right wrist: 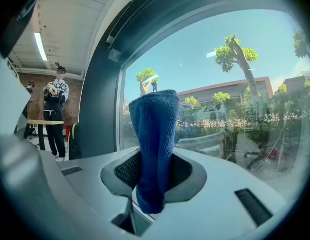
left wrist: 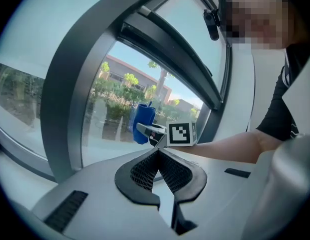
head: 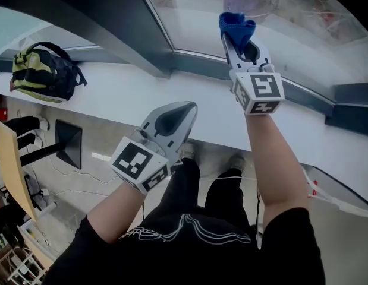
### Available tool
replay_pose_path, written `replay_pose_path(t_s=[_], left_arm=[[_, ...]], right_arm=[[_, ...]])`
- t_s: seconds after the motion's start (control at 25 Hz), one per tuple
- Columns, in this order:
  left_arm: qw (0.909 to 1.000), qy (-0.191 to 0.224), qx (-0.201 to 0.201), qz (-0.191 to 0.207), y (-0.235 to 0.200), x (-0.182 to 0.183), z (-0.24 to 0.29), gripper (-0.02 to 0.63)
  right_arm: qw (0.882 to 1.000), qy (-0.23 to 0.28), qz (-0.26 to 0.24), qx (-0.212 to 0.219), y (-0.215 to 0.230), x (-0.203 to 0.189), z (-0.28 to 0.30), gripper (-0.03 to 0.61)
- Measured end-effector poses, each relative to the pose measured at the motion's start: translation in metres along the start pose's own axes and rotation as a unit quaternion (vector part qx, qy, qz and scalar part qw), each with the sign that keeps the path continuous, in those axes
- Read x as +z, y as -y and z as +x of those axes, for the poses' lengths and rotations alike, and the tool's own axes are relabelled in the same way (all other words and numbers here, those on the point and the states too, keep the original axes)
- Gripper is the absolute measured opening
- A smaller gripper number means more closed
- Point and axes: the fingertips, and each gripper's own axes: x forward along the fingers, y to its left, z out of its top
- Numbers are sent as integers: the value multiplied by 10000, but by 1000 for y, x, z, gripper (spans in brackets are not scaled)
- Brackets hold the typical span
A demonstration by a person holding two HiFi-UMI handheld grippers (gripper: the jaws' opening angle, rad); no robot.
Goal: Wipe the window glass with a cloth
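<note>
Right gripper (right wrist: 155, 164) is clamped on the blue cloth (right wrist: 153, 129), whose folded end sticks up past the jaws toward the window glass (right wrist: 235, 84), low on the pane near the dark frame (head: 166, 46) and above the white sill (head: 142, 94); I can't tell if it touches the glass. Left gripper (left wrist: 159, 169) is closed on nothing, held over the sill edge, well apart from the cloth. To wipe well, I'd press the cloth's free end flat on the pane, keep the grip firm, and sweep in overlapping passes without the hard jaws scraping glass.
</note>
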Motion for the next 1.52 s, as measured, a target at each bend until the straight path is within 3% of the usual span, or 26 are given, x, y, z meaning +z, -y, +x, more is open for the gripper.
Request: replay_pose_path(t_s=[0.2, 0.52, 0.96, 1.28, 1.52], left_arm=[[9992, -137, -336, 139, 58, -7, 37, 5], [9981, -188, -564, 171, 146, -11, 100, 5], [9932, -592, -955, 304, 244, -38, 191, 5], [9866, -809, -1357, 407, 307, -48, 259, 5], [9828, -1012, -1487, 424, 318, -58, 282, 5]], right_arm=[[9993, -76, 55, -362, 65, -11, -53, 92], [9970, -187, 43, -746, 170, -22, -139, 92], [9923, -188, -50, -1227, 306, -36, -256, 92], [9789, -126, 185, -2031, 410, -52, -341, 92], [9588, -25, 195, -2833, 459, -53, -384, 92]])
